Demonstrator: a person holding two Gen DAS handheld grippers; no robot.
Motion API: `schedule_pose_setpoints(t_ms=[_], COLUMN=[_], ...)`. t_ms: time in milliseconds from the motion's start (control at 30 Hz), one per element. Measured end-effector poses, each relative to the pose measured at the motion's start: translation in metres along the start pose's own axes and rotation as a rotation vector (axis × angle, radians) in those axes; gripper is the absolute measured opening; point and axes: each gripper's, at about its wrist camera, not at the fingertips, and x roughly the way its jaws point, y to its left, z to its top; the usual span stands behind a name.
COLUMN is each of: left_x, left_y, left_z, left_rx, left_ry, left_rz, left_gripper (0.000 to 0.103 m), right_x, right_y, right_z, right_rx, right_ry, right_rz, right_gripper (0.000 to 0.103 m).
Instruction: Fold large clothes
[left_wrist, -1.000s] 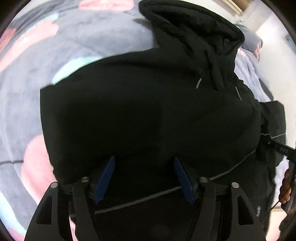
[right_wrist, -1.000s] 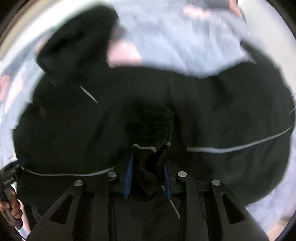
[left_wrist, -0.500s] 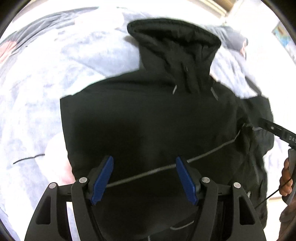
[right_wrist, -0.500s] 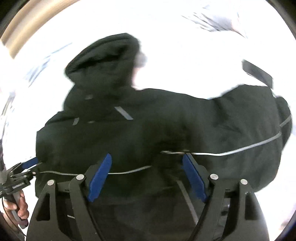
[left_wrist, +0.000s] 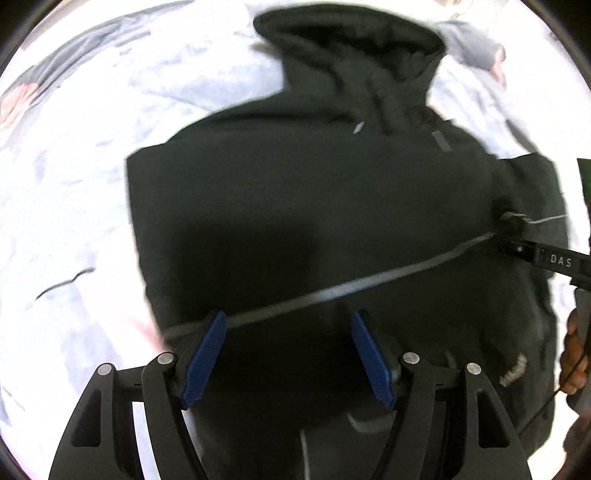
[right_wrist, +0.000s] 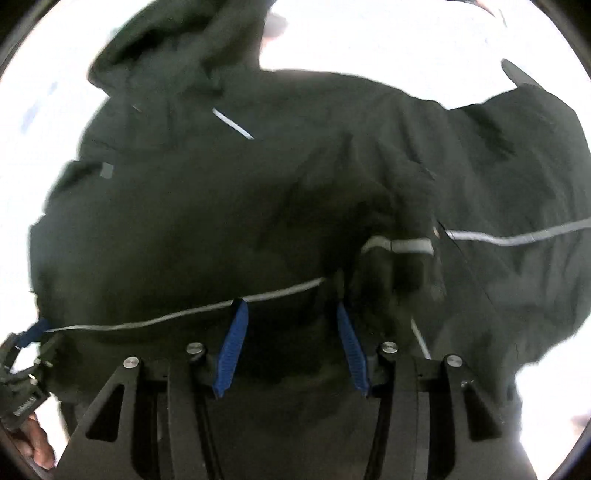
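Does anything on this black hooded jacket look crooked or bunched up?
Yes. On the black hooded jacket, the grey reflective stripe breaks and steps up beside a bunched fold, so the fabric there isn't flat.

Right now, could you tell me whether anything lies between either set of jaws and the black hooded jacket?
Nothing visible does. The black hooded jacket lies spread on the pale bedding, directly below both the left gripper and the right gripper. Both sets of jaws stand open over bare fabric, with no other item on top.
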Motion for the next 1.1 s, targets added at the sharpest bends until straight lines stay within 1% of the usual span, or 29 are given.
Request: schedule_pose_setpoints(t_ms=[33,67,133,167,233,300,333,433,467,567,633,700,833,900,967,1033,1100], left_x=[-0.011,-0.023,-0.045,-0.059,-0.072,-0.085,-0.087,-0.098,-0.101,-0.106,-0.109,-0.112,-0.125,-0.127,-0.127,-0.127,-0.123], left_y=[-0.001,-0.004,-0.009,-0.007,-0.014,-0.022,-0.025,-0.035,-0.039,-0.052,-0.060,-0.067,-0.081,-0.090,-0.102,-0.116,-0.133], left_z=[-0.008,-0.015,-0.035,-0.047,-0.066,-0.087,-0.093,-0.118,-0.123,-0.133,-0.136,-0.136,-0.138,-0.135,-0.129,-0.122,-0.118], left_rx=[0.003,0.007,0.023,0.031,0.037,0.035,0.033,0.034,0.039,0.056,0.056,0.042,-0.002,-0.032,-0.086,-0.139,-0.167], left_ry=[-0.006,-0.013,-0.035,-0.047,-0.062,-0.077,-0.081,-0.078,-0.078,-0.087,-0.097,-0.110,-0.143,-0.159,-0.162,-0.170,-0.166], left_rz=[-0.008,-0.007,0.008,0.010,0.004,-0.013,-0.023,-0.068,-0.074,-0.081,-0.073,-0.060,-0.025,0.003,0.028,0.015,0.014], left_gripper=[0.072,0.072,0.072,0.072,0.072,0.072,0.072,0.072,0.072,0.072,0.072,0.072,0.072,0.072,0.072,0.072,0.072], right_x=[-0.010,-0.024,-0.039,-0.045,-0.061,-0.073,-0.080,-0.104,-0.114,-0.138,-0.151,-0.160,-0.165,-0.167,-0.173,-0.186,-0.196], right_y=[-0.004,-0.003,-0.001,-0.001,-0.001,-0.003,-0.008,-0.022,-0.030,-0.049,-0.063,-0.076,-0.105,-0.124,-0.139,-0.166,-0.196], right_z=[-0.001,-0.009,-0.023,-0.032,-0.055,-0.077,-0.092,-0.118,-0.132,-0.152,-0.160,-0.164,-0.158,-0.143,-0.130,-0.112,-0.095], right_rx=[0.005,0.011,0.012,0.014,0.028,0.034,0.036,0.059,0.067,0.105,0.115,0.118,0.130,0.128,0.117,0.113,0.109], right_ry=[-0.011,-0.031,-0.045,-0.048,-0.048,-0.050,-0.055,-0.074,-0.079,-0.092,-0.108,-0.122,-0.133,-0.148,-0.164,-0.194,-0.229], right_rz=[0.016,0.029,0.029,0.034,0.059,0.059,0.051,0.018,0.015,-0.005,-0.020,-0.030,-0.005,0.020,0.025,0.026,0.017], right_gripper=[0.052,0.054,0.054,0.054,0.054,0.054,0.054,0.054,0.054,0.055,0.059,0.069,0.069,0.069,0.069,0.069,0.069])
